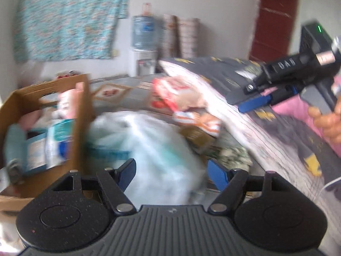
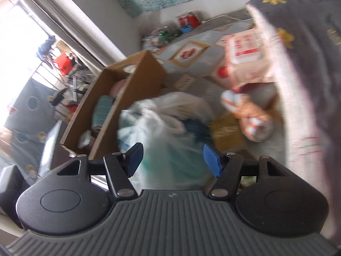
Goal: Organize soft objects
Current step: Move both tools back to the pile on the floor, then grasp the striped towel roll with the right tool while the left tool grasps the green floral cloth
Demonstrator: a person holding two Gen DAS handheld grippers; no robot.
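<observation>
A cardboard box [image 1: 83,115] stands on the bed at left, with several soft packs in it. Beside it lies a pale translucent plastic bag [image 1: 153,140], blurred. My left gripper [image 1: 172,172] hovers open just before the bag, and its blue pads are apart from it. A red-and-white pack [image 1: 177,91] and an orange-and-white pack [image 1: 206,123] lie further back. A hand [image 1: 328,123] holds my right gripper [image 1: 247,106] over the quilt at upper right. In the right wrist view my right gripper [image 2: 173,160] is open above the bag [image 2: 170,123], with the box [image 2: 138,79] to its left.
A thick grey quilt [image 1: 277,132] with yellow marks rises along the right side [image 2: 309,64]. A water dispenser [image 1: 145,32] stands against the back wall beside a dark red door [image 1: 275,21]. Clutter and a bright window [image 2: 21,32] lie beyond the box.
</observation>
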